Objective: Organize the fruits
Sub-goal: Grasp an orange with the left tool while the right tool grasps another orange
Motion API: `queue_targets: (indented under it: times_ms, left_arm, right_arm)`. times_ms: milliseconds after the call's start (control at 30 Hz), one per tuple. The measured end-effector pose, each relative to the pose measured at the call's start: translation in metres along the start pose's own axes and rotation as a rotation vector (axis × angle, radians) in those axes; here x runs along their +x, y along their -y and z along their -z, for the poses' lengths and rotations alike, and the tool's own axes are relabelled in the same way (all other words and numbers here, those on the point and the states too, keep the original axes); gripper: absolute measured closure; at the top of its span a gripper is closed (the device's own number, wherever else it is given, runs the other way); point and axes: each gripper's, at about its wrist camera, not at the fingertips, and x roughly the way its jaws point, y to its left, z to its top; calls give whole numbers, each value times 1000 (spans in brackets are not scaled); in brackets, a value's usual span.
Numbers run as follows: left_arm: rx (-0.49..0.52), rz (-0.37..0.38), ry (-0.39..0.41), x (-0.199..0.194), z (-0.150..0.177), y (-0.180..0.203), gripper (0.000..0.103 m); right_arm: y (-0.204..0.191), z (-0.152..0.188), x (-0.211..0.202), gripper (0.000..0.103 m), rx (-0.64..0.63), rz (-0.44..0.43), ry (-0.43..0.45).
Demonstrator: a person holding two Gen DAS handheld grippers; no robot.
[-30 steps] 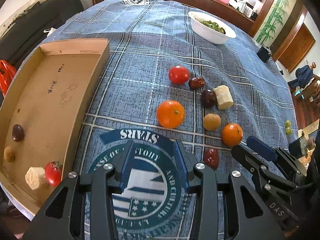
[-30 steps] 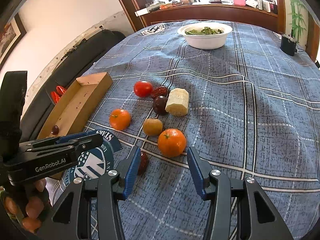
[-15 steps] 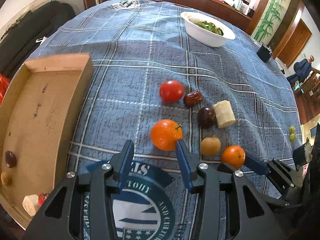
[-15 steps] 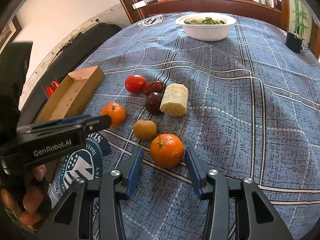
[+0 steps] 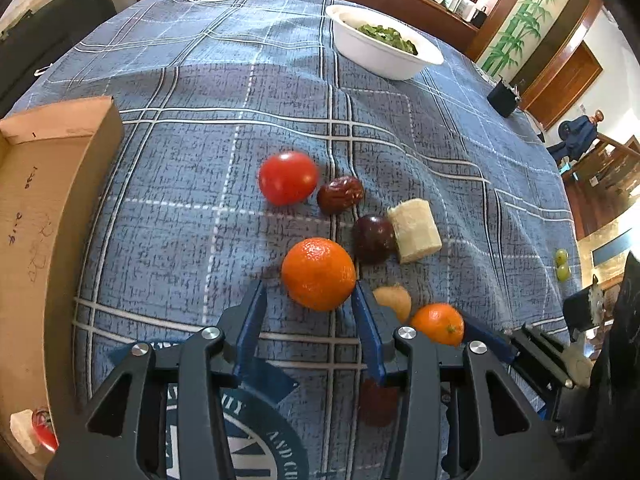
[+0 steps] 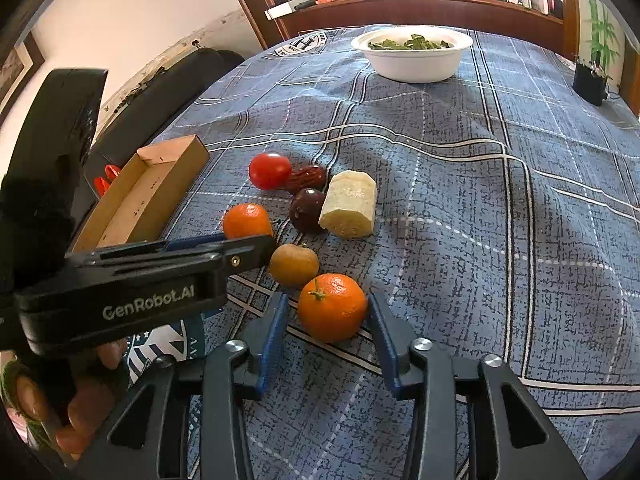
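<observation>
Both grippers straddle an orange to pinch it: left gripper (image 5: 306, 300) around the far orange (image 5: 318, 274), right gripper (image 6: 326, 320) around the near orange (image 6: 332, 307), jaws released, cardboard tray (image 5: 36, 216) waiting left.

Cream wall (image 6: 132, 28), dark sofa (image 6: 168, 88) against it, wooden sideboard (image 6: 420, 10), bamboo-print panel (image 5: 516, 20), bright daylight behind

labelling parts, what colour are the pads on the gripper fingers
Blue, on black arms; clearest on the right gripper in the right wrist view.
</observation>
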Motion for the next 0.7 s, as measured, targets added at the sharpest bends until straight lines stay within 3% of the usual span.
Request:
queue_targets:
  times_ms: [100,167,433,567,700]
  left_arm:
    - [-4,8,10,2,-3,1,63]
    - [-3,22,14,2,-4,2,72]
    - [-21,10,32,-13,9,-7,72]
    - [-35,-15,71,-35,18,-13,72]
    - [-53,-92,114,-57,30,-22,72]
  right_arm:
    - [0,0,0,68,-3,0,3]
    - [0,0,-1,68,-2,-2,3]
    - [-2,3,-17,68,2,-12,35]
    - [-6,6,-29,68,4,-20,49]
    - [-14,10,-38,68,0,-32,60]
